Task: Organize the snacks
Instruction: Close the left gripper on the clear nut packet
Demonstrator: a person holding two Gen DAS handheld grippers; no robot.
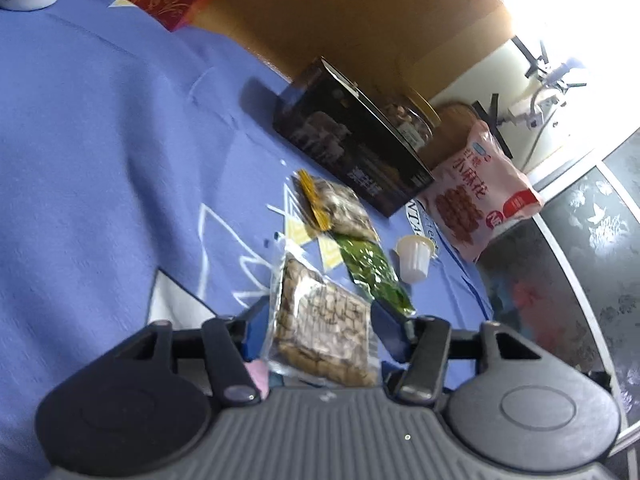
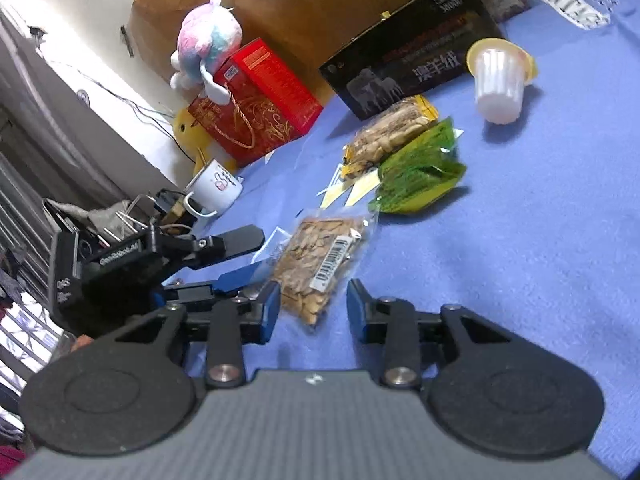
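Note:
A clear packet of brown snack pieces lies on the blue cloth. In the left wrist view it sits between the blue pads of my left gripper. From the right wrist view the left gripper reaches in from the left with its tips just short of the packet's edge. My right gripper stands open around the packet's near end, with a gap on each side. Beyond lie a green packet, a yellow-edged packet and a white cup.
A black box stands at the back, with a jar and a pink snack bag beside it. A red gift box, plush toy and white mug sit at the left edge.

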